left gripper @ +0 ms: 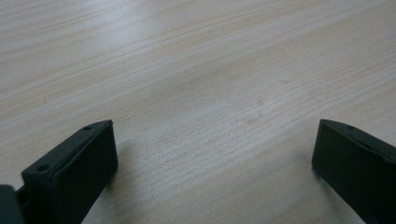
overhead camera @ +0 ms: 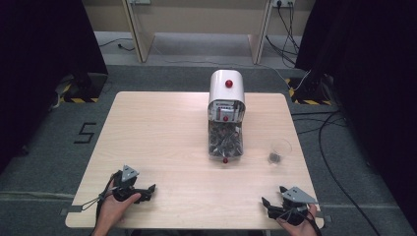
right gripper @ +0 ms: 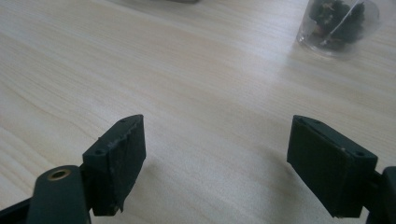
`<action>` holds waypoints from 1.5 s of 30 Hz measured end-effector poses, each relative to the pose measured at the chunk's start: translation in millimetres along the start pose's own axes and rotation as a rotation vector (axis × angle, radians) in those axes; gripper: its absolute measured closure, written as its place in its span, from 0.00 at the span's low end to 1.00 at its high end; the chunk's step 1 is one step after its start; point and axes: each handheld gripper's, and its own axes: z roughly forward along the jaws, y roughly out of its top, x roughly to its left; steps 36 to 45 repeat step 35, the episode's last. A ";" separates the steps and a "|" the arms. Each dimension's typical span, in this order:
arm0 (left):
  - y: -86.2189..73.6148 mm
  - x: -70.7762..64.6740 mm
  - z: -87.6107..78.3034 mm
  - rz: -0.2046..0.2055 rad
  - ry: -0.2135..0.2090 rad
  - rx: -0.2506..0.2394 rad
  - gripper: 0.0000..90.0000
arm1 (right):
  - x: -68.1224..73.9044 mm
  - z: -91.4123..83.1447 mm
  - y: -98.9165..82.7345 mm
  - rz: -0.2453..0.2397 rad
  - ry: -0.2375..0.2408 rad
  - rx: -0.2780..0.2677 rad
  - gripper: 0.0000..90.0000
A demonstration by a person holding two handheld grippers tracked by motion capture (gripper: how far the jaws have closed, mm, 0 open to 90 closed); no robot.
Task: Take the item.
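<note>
A white dispenser (overhead camera: 226,115) with red knobs and a clear bin of dark pieces stands at the table's middle, toward the far side. To its right sits a clear plastic cup (overhead camera: 279,151) (right gripper: 338,23) with a few dark pieces at the bottom. My left gripper (overhead camera: 147,192) (left gripper: 212,154) rests at the front left of the table, open, with bare wood between its jaws. My right gripper (overhead camera: 268,206) (right gripper: 217,158) lies at the front right corner, open and empty, well short of the cup.
The light wooden table (overhead camera: 162,142) has a wide bare stretch between the two grippers and the dispenser. Cables (overhead camera: 324,147) run over the grey floor to the right. Dark curtains hang at both sides.
</note>
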 end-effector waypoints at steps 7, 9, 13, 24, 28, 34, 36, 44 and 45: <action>0.0 0.0 0.0 0.000 0.000 0.000 0.00 | 1.6 0.2 -5.8 0.007 0.001 0.012 0.20; 0.0 0.0 0.0 0.000 0.000 0.000 0.00 | 1.6 -0.5 -6.9 0.008 -0.002 0.011 0.19; 0.0 -0.1 0.0 0.000 0.001 0.000 0.00 | 2.3 -1.9 -10.1 0.010 -0.002 -0.001 0.17; 0.0 0.0 0.0 0.000 0.000 0.000 0.00 | 3.1 -4.4 -15.0 0.017 -0.006 -0.023 0.17; 0.0 0.0 0.0 0.000 0.000 0.000 0.00 | 3.1 -4.4 -15.1 0.017 -0.005 -0.024 0.17; 0.0 0.0 0.0 0.000 0.000 0.000 0.00 | 3.1 -4.4 -15.0 0.017 -0.005 -0.024 0.17; 0.0 0.0 0.0 0.000 0.000 0.000 0.00 | 3.1 -4.4 -15.0 0.017 -0.005 -0.023 0.17; 0.0 0.0 0.0 0.000 0.000 0.000 0.00 | 3.1 -4.4 -15.0 0.017 -0.005 -0.023 0.17; 0.0 0.0 0.0 0.000 0.000 0.000 0.00 | 3.1 -4.4 -15.0 0.017 -0.005 -0.023 0.17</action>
